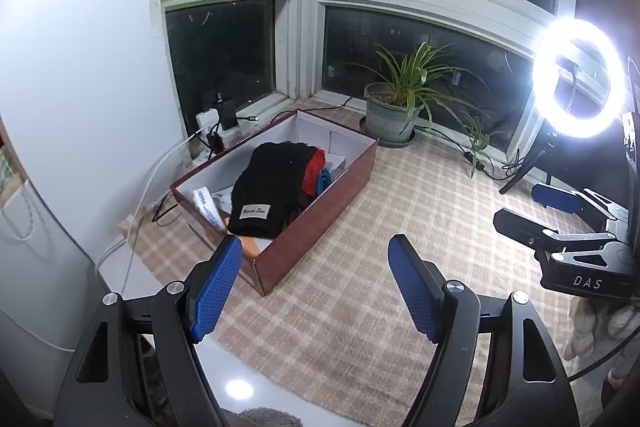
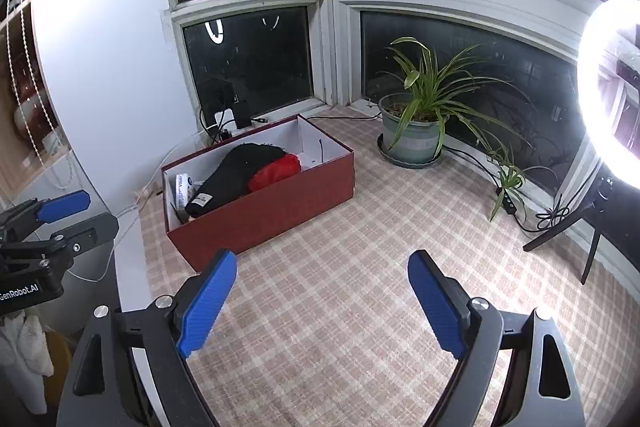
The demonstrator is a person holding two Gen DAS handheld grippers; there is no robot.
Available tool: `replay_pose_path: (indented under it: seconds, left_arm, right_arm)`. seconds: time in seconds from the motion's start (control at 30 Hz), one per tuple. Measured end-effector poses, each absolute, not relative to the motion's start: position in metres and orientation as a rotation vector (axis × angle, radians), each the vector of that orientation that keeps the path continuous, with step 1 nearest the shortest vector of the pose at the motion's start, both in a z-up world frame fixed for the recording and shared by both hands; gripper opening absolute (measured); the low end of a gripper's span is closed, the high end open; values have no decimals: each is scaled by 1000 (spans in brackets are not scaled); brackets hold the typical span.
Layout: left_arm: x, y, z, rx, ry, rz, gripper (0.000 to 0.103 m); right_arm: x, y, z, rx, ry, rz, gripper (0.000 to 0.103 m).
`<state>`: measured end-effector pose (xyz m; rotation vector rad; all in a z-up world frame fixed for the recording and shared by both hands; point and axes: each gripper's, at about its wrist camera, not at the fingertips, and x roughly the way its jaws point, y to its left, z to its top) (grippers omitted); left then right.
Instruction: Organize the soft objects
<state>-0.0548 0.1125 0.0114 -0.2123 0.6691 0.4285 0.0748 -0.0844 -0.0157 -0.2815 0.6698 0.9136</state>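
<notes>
1. The left claw (image 1: pixel 315 287) and the right claw (image 2: pixel 322 301) both hang above the table (image 2: pixel 340 287) with jaws spread wide and nothing between them.
2. The soft things sit inside the red box (image 2: pixel 264 215): a black knit item (image 1: pixel 272 187) with a sewn label lies on top, a red fabric piece (image 2: pixel 276 169) is tucked just beside it, and something blue (image 1: pixel 324 181) peeks out next to the red.
3. Risk: the black knit is piled near the box's rim. A grab from the side would likely catch the thin cardboard wall and drag or tip the light box across the checked cloth (image 1: pixel 380 227).
4. Risk: a loose knit stretches and snags. A shallow pinch may lift one fold only and let the rest spill out.
5. Risk: the cables (image 1: pixel 192 147) behind the box and the potted plant (image 2: pixel 416 131) stand near; a wide swing could hook them.
6. Textures: fuzzy knit, smooth white box lining, ribbed blue pads (image 2: pixel 208 301).
</notes>
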Motion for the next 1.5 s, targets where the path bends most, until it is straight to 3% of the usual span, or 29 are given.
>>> replay_pose_path:
  seconds: [1.5]
  left_arm:
    - [-69,121,20,-238,637,428,75]
  right_arm:
    - [64,-80,-15,-279,661,907,85]
